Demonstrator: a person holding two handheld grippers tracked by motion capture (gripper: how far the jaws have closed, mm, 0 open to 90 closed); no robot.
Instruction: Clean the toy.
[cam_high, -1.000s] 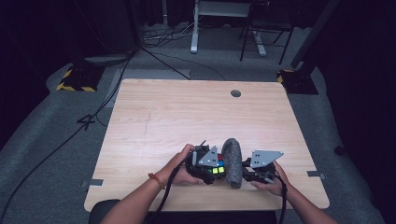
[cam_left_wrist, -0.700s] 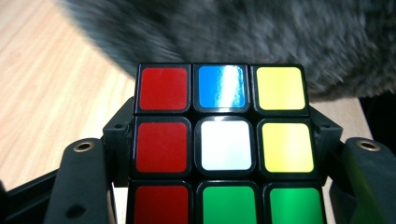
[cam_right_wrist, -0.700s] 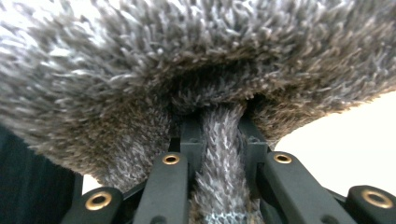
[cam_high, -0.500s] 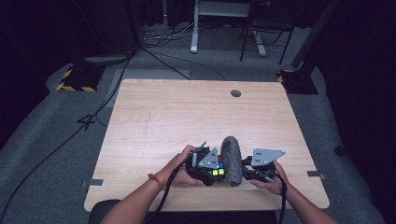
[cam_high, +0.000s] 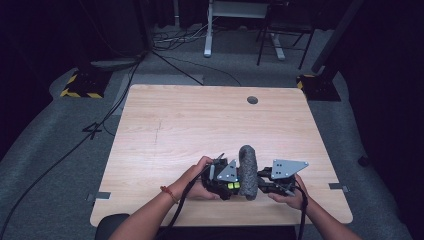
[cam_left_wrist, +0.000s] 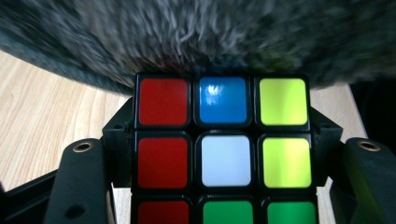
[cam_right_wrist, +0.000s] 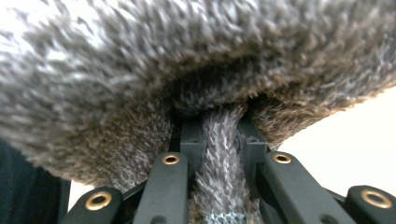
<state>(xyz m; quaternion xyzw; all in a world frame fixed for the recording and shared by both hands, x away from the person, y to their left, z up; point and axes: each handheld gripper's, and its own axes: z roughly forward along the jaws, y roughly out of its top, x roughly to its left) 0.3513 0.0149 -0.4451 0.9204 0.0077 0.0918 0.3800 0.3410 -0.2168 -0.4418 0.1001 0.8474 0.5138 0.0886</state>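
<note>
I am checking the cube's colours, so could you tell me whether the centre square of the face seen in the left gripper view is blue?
No, the centre square of the puzzle cube is white; the blue square sits directly above it, held in the left gripper.

Scrambled puzzle cube (cam_left_wrist: 224, 154) presses against a fuzzy grey cloth (cam_high: 247, 172) (bunched upright) near table's front edge.

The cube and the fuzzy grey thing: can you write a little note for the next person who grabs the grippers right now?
Left gripper: shut on the puzzle cube, jaws on its two sides.
Right gripper: shut on a pinched fold of the fuzzy grey cloth.
Where: both are at the near edge of the table, with the cloth standing between the grippers and the cube pressed against its left side.
Done: both things are gripped and brought together.
Left: probably rubbing or covering the cube with the cloth; I cannot tell which.
</note>
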